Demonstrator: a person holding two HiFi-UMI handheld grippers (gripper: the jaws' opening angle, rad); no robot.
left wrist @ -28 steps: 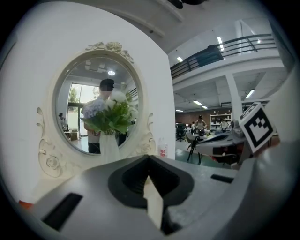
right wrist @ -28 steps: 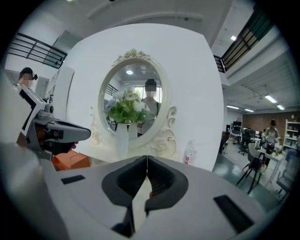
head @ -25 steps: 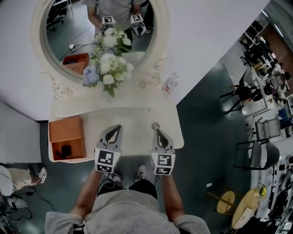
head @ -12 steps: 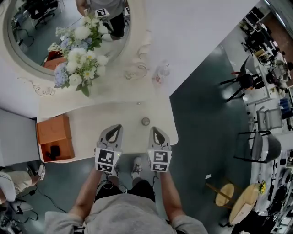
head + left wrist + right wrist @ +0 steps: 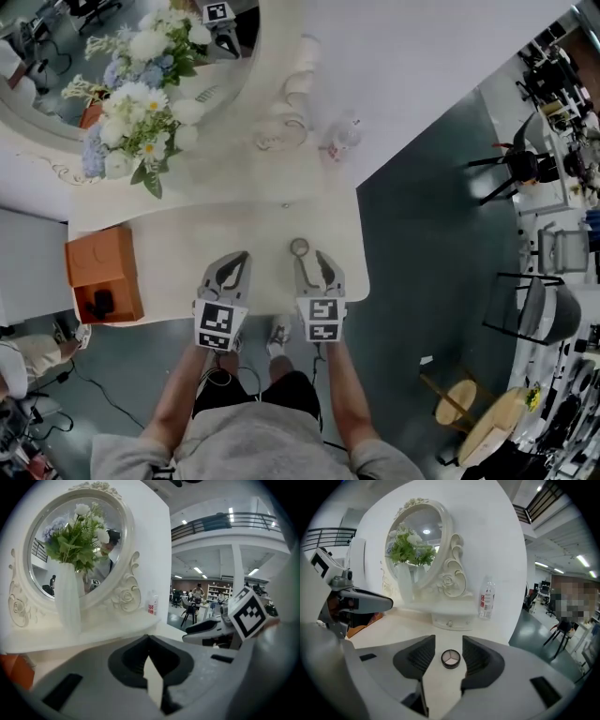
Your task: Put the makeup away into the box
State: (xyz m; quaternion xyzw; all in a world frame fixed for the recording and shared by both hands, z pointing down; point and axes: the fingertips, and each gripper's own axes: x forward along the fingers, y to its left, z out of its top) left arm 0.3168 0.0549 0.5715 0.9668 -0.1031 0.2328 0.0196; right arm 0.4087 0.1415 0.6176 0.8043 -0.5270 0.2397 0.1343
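A small round makeup compact (image 5: 299,247) with a black rim lies on the white vanity table (image 5: 187,244). My right gripper (image 5: 313,259) is just behind it, open, and its jaws have just been opening. In the right gripper view the compact (image 5: 451,658) shows in the gap between the two pads, and neither pad touches it. My left gripper (image 5: 236,259) hovers shut over the table to the left, with nothing in it. The orange box (image 5: 95,261) stands on the table's far left end, with dark items inside.
A white vase of flowers (image 5: 141,103) and an oval mirror (image 5: 417,536) stand at the back. A water bottle (image 5: 339,142) stands back right. A small drawer (image 5: 450,620) sits under the mirror. The table's front edge is at my grippers, and the floor drops off on the right.
Both grippers have come down toward the table. The right jaws went from shut to open, and the compact now lies right at their tips. The left gripper has stayed shut.
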